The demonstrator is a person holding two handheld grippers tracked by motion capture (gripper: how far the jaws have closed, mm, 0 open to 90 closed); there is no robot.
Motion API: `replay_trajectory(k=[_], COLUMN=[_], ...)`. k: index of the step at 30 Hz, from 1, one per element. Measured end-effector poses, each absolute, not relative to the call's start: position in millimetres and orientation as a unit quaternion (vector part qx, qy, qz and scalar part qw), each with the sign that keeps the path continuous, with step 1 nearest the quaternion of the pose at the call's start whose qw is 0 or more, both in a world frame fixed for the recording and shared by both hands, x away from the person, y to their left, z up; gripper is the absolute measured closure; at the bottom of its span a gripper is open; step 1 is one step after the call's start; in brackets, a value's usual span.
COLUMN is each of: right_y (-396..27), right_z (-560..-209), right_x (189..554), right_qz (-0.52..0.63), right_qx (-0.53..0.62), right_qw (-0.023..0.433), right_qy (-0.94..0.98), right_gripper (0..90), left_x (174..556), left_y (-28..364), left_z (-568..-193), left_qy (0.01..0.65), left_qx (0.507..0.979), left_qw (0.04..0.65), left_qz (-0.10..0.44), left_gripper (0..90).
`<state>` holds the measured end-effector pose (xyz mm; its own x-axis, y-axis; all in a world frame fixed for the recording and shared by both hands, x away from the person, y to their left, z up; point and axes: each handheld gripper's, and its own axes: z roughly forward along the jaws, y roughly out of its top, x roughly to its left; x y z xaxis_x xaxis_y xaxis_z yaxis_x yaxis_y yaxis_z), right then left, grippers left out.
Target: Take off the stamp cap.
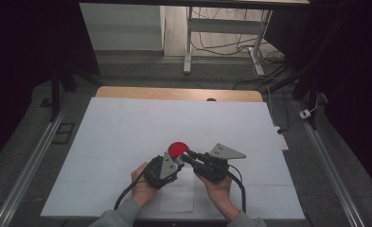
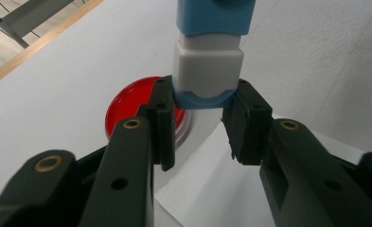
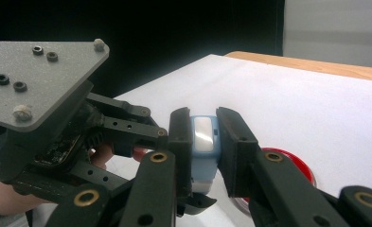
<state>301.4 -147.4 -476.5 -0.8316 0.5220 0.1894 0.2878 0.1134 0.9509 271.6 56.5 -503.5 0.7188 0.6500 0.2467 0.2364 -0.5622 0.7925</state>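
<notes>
Both grippers meet near the table's front middle and hold one blue-and-white block [image 2: 208, 56] between them. In the left gripper view, my left gripper [image 2: 203, 92] is shut on the block's rounded blue end, one pad pressed on each side. In the right gripper view, my right gripper [image 3: 203, 116] is shut on the block's [image 3: 203, 142] blue part, which has a white window. From above, the left gripper [image 1: 176, 163] and right gripper [image 1: 189, 154] cross just in front of a red round dish [image 1: 178, 149]. The dish [image 2: 127, 106] lies flat on the table under the block.
White paper [image 1: 127, 132] covers the table, and a smaller loose sheet [image 1: 176, 194] lies under the hands. A wooden table edge [image 1: 141, 92] shows at the far side. Metal rails [image 1: 27, 170] run along both sides. A desk frame and cables [image 1: 250, 47] stand beyond.
</notes>
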Motion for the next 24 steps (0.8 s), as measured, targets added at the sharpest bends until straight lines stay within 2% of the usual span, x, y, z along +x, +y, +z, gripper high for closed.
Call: replay_trajectory(k=[17, 24], right_y=[-148.2, -147.1], right_z=[-475.9, -478.3], right_x=[304.5, 302.1], right_qz=[0.602, 0.601], right_qx=[0.279, 0.283], right_qw=[0.084, 0.092], right_qy=[0.744, 0.741], right_gripper=[75.7, 75.7], left_x=[271.4, 272.7], left_y=[56.2, 57.0], left_z=[-505.0, -506.7], left_qy=[0.247, 0.257], left_qx=[0.847, 0.846], left_qw=[0.378, 0.383], left_qz=[0.281, 0.266], left_gripper=[65.8, 65.8])
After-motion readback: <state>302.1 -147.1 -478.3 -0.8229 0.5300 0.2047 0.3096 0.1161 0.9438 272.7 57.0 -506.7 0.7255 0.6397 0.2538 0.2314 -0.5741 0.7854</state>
